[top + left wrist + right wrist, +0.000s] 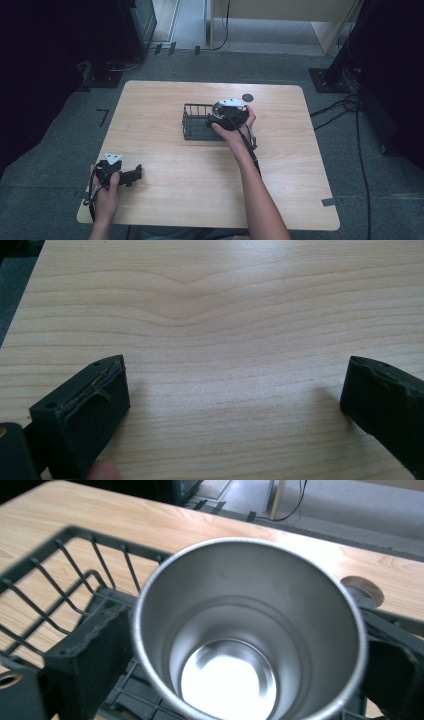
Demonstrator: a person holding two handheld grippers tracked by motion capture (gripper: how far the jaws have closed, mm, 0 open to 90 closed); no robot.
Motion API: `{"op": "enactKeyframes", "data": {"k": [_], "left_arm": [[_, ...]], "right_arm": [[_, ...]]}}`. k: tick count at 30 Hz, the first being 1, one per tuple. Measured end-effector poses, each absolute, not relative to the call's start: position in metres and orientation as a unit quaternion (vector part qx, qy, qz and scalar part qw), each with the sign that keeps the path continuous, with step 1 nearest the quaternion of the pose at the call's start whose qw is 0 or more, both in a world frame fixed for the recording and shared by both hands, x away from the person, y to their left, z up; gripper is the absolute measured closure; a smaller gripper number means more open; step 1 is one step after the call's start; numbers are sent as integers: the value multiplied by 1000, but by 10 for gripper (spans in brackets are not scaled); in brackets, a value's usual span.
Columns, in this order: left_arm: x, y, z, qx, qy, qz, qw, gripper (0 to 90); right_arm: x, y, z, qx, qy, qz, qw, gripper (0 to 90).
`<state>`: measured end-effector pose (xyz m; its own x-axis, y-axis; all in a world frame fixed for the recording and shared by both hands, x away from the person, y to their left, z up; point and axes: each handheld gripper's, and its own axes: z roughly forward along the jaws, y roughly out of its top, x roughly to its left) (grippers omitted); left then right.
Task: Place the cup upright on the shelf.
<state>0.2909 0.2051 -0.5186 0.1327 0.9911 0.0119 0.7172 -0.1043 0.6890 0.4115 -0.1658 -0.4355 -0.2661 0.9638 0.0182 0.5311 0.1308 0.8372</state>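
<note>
A shiny steel cup (pixel 240 630) stands upright, mouth up, in a black wire rack (pixel 75 535). My right gripper (pixel 247 637) straddles it, one black jaw on each side of the cup wall, and the pads seem to sit just off the metal. From above, the right gripper (pixel 227 116) hovers over the right end of the rack (pixel 195 122) in the middle of the table. Near the front left corner my left gripper (pixel 132 175) lies low over the wood. Its jaws stand wide apart with bare table between them, so the left gripper (pixel 235 385) is open.
A small dark round disc (pixel 247 97) lies on the wooden table (pixel 280 165) just behind the rack, seen as the disc (pixel 362 590) past the cup's rim. Cables and black stands sit on the grey floor around the table.
</note>
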Motion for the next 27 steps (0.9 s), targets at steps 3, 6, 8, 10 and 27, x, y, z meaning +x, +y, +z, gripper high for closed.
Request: {"op": "enactKeyframes", "data": {"k": [3, 6, 8, 10, 27], "left_arm": [[291, 205, -519, 700, 610, 249, 275, 0], [291, 205, -519, 700, 610, 249, 276, 0], [291, 205, -519, 700, 610, 249, 276, 0], [291, 205, -519, 700, 610, 249, 276, 0], [291, 205, -519, 701, 610, 249, 275, 0]], "right_arm": [[407, -168, -429, 533, 694, 390, 286, 15], [400, -170, -423, 528, 692, 397, 290, 12], [395, -172, -419, 527, 691, 400, 291, 12], [391, -176, -415, 523, 691, 402, 295, 12], [347, -224, -403, 535, 671, 405, 315, 13]]}}
